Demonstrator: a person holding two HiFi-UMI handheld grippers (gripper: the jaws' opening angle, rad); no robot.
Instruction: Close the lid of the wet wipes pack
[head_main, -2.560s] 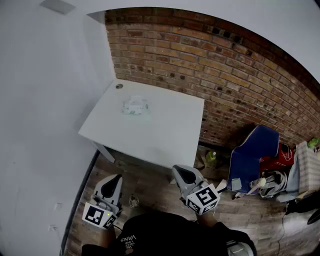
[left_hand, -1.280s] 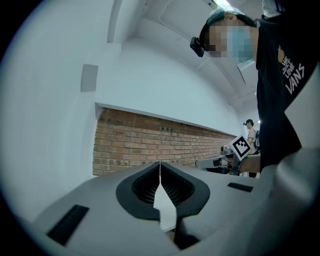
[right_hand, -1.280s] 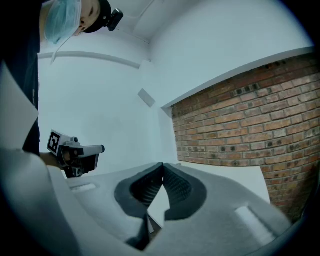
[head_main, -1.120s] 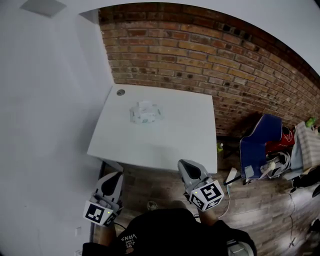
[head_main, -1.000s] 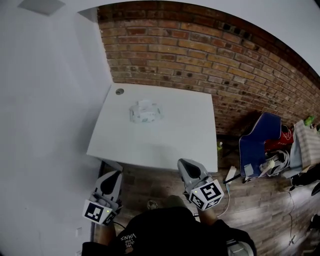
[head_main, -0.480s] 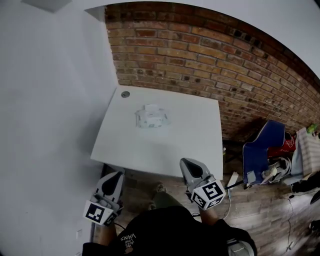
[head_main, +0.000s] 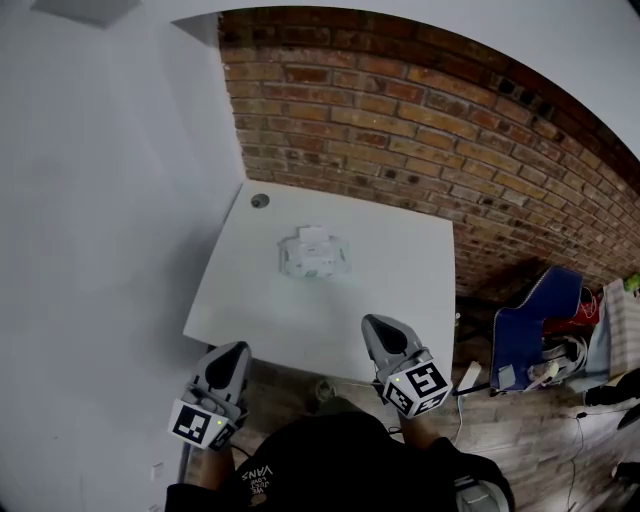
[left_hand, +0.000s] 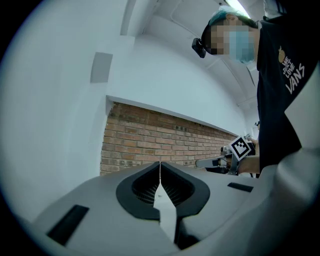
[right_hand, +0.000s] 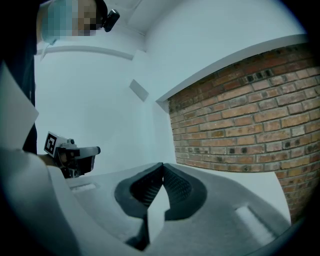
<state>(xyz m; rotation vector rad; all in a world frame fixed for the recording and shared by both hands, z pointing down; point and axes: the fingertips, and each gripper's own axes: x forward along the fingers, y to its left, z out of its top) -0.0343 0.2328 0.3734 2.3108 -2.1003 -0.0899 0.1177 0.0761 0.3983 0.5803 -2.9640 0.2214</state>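
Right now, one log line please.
left gripper: shut, empty | right gripper: shut, empty | wet wipes pack: on table, untouched

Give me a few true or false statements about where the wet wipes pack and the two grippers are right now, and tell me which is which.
1. The wet wipes pack lies on the white table. True.
2. The left gripper is clamped on the pack. False: its jaws are together on nothing, and it is held at the near side of the table, well apart from the pack.
3. The right gripper is shut and empty. True.
4. The wall behind the table is covered in green tiles. False: it is a brick wall.
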